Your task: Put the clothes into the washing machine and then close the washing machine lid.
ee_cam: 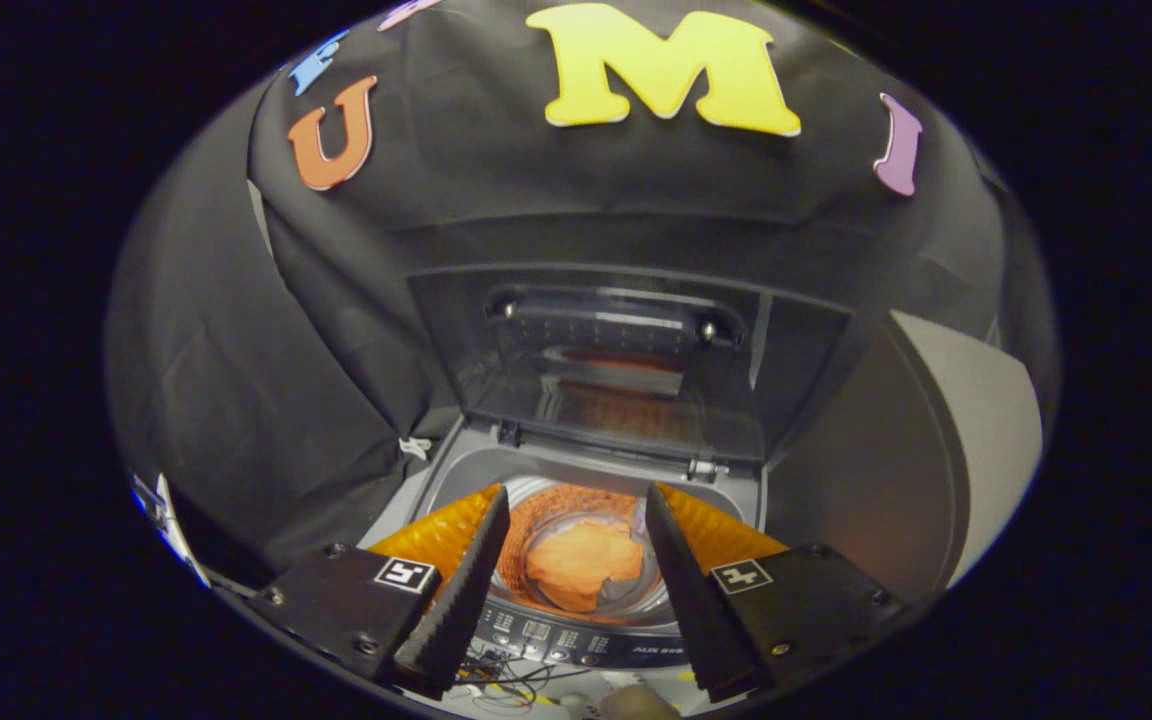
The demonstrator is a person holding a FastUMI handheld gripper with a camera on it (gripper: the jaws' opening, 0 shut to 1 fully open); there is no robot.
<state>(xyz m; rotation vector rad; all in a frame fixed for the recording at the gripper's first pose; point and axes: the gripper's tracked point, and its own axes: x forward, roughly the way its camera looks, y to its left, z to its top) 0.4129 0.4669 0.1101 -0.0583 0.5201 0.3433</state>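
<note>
A top-loading washing machine (456,470) stands below and ahead of me with its lid (626,360) raised upright against the booth wall. Down inside the drum (536,520) lies an orange piece of clothing (581,565), seen in the gap between my fingers. My gripper (576,495) hovers above the drum's opening, open, with nothing between its fingers. The glossy lid reflects the orange cloth below. The machine's control panel (576,640) runs along its near edge, just under the fingers.
Black cloth drapes the booth wall behind and to the left of the machine. A grey panel (946,450) stands to the right of the raised lid. Thin wires (501,680) lie by the control panel at the near edge.
</note>
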